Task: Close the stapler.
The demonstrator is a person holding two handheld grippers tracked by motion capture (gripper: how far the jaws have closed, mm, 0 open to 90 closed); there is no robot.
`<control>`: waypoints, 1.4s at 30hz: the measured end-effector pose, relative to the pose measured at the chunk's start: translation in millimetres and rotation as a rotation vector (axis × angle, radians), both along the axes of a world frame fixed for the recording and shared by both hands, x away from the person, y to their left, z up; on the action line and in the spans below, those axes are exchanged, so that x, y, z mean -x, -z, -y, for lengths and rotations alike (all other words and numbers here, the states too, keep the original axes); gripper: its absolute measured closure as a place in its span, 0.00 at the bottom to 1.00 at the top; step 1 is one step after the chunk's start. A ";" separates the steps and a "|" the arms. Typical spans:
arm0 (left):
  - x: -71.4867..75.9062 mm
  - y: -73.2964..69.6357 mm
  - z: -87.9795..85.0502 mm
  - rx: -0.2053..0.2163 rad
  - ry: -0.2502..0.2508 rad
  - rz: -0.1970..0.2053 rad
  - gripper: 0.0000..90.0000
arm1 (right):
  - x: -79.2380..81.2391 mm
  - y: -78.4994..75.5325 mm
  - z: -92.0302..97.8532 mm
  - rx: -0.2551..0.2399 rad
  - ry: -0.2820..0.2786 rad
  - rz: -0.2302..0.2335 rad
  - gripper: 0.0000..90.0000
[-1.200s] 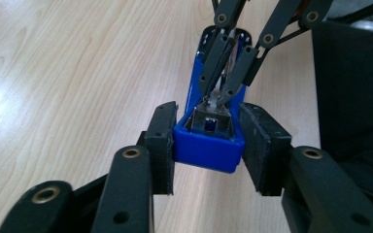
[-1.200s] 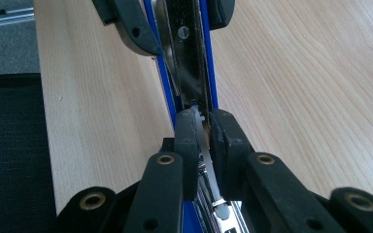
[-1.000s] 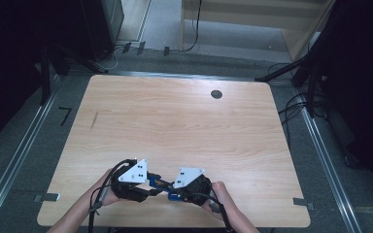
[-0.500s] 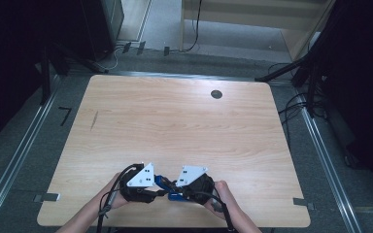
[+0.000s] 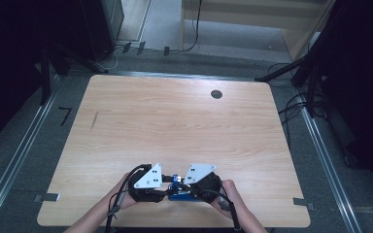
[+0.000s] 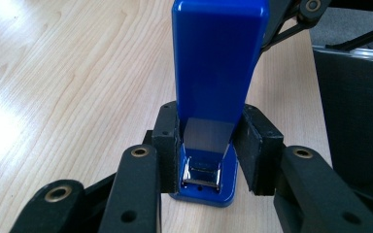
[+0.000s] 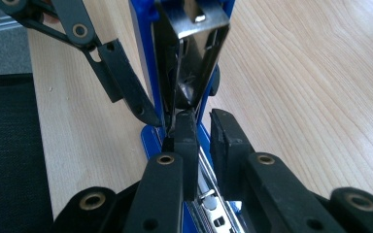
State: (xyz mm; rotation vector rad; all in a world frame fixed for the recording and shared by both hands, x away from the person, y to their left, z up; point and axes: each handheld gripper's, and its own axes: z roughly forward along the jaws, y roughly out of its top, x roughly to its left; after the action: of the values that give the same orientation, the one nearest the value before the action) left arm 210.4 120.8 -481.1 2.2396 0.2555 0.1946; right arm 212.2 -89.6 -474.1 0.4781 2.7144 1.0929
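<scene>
A person's two hands hold a pair of tongs over a blue stapler at the near edge of a pale wooden worktop, seen from the high view. The left tongs and the right tongs meet nose to nose at the stapler, each topped by a grey three-cornered plate, with cables trailing back past the wrists.

In the left gripper view, the left tongs have just been closing and now stand narrow, their black pads touching both sides of the stapler, whose blue lid is lifted and runs away from the camera. The stapler's blue base rests on the wood, and the metal staple channel shows between the pads.

In the right gripper view, the right tongs are nearly shut. Their pads sit on either side of the stapler's metal rail, which runs back beneath them; whether the pads press it cannot be told. Ahead, the open lid shows its shiny underside, and a jaw of the left tongs leans against the stapler's blue edge.

A small dark round hole lies in the worktop well apart, near the far edge.
</scene>
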 end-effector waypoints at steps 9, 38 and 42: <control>-0.4 1.9 2.1 0.008 -0.004 -0.006 0.73 | 0.0 -1.7 2.2 -0.004 0.005 -0.001 0.92; -0.8 13.3 25.6 -0.014 -0.026 -0.003 0.72 | 2.9 -9.7 39.2 -0.011 0.088 -0.019 0.87; -1.5 14.2 27.9 -0.022 -0.029 -0.007 0.72 | 3.2 -12.6 48.5 -0.014 0.109 -0.019 0.87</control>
State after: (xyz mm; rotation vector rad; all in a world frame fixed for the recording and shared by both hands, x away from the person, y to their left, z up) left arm 211.9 92.8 -495.3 2.2597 0.2906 0.2055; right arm 209.0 -138.2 -461.5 0.6339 2.6635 1.0844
